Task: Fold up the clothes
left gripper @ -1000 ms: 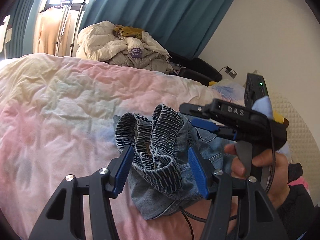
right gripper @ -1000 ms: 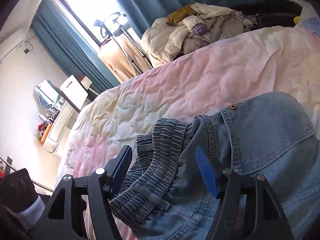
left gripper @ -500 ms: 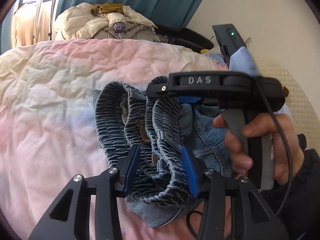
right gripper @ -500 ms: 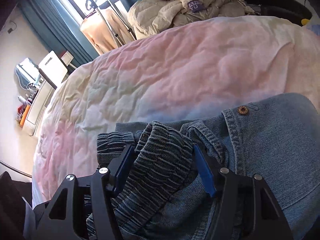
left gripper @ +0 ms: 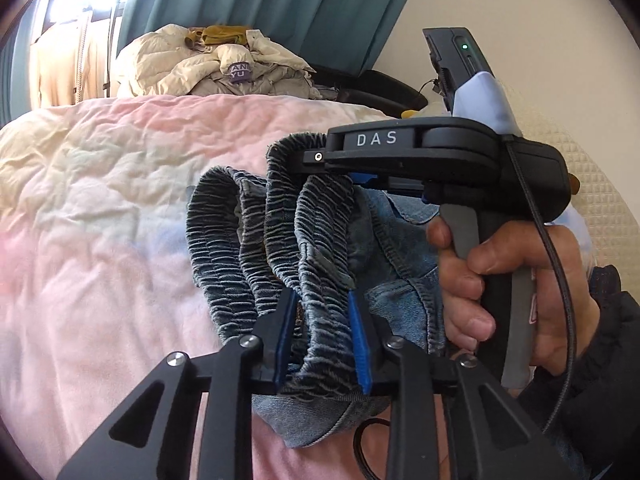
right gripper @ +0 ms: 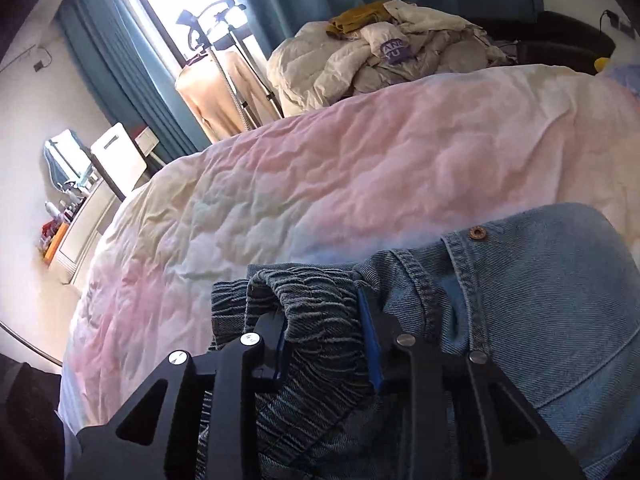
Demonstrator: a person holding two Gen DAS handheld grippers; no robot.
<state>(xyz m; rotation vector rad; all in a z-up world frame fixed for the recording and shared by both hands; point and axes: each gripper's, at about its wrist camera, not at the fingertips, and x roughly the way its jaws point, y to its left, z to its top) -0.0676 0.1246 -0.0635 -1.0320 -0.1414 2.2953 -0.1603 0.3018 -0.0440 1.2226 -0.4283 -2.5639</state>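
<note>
A pair of blue denim jeans (left gripper: 396,280) with a gathered elastic waistband (left gripper: 256,240) lies bunched on a pink quilted bed. My left gripper (left gripper: 322,304) is shut on a fold of the waistband. My right gripper (right gripper: 326,312) is shut on another part of the same waistband (right gripper: 316,332); the jeans' front with a copper button (right gripper: 476,233) lies to its right. The right gripper (left gripper: 352,176) also shows in the left wrist view, held in a hand just beyond my left fingers.
The pink and cream quilt (right gripper: 340,176) covers the bed. A pile of cream jackets and clothes (left gripper: 208,66) sits at the far end. A garment rack (right gripper: 218,60) stands by the teal curtains. A padded headboard wall (left gripper: 600,200) is at the right.
Both grippers have closed from open onto the jeans' elastic waistband. The right gripper has moved in close beside the left one.
</note>
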